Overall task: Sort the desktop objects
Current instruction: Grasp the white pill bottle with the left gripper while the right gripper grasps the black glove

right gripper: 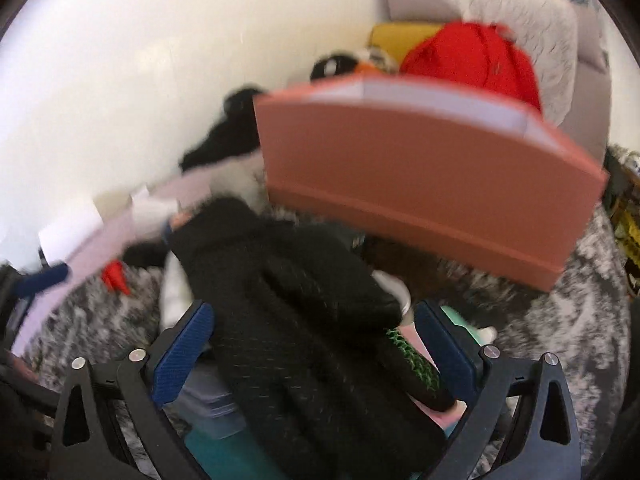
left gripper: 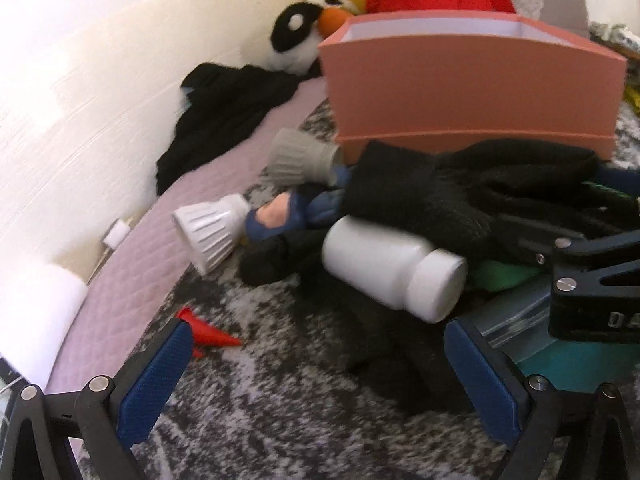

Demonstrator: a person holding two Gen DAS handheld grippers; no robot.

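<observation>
A white pill bottle (left gripper: 394, 270) lies on its side on a pile of black gloves (left gripper: 420, 196). Two ribbed bulb-shaped caps, one white (left gripper: 210, 230) and one grey (left gripper: 300, 156), lie left of the pile with a small blue figure (left gripper: 288, 216) between them. A pink open box (left gripper: 472, 88) stands behind. My left gripper (left gripper: 316, 354) is open, just short of the bottle. My right gripper (right gripper: 312, 334) is open, its fingers on either side of a black glove (right gripper: 296, 300); it shows at the right edge of the left wrist view (left gripper: 592, 276).
A red cone (left gripper: 210, 330) lies on the grey mottled rug (left gripper: 260, 420) by my left finger. A teal container (left gripper: 560, 356) sits under the pile. A panda plush (left gripper: 298, 30), black cloth (left gripper: 224, 120), red and yellow cushions and the wall are behind.
</observation>
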